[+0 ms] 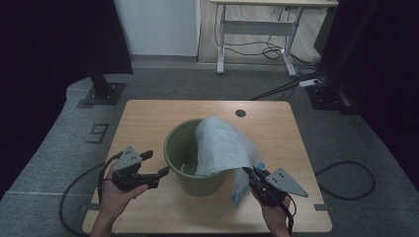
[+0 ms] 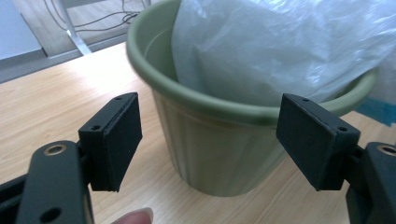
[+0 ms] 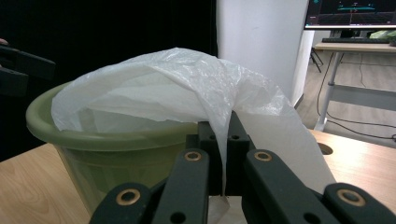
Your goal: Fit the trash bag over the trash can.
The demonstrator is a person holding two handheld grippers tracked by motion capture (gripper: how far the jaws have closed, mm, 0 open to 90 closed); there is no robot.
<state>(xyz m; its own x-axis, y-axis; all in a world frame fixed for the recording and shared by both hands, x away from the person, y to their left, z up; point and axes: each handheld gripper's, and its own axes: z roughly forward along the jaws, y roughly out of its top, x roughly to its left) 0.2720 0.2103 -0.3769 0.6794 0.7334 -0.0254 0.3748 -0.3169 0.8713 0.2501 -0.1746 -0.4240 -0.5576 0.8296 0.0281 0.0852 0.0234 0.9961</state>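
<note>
My left gripper [image 1: 157, 163] hangs with its jaws wide apart and empty, just beside the green bucket [image 1: 192, 183] in the middle of the counter [image 1: 148, 118]. The bucket looks stiff and light enough to shift if tugged. The thin plastic bag [image 1: 222, 145] is draped over its right rim, partly inside and partly hanging outside. It is limp, slick and easily torn, I judge, so the bunched edge is the place to hold. My right gripper [image 1: 250, 173] is clamped on that hanging fold, the film pinched between its pads [image 3: 239, 140].
</note>
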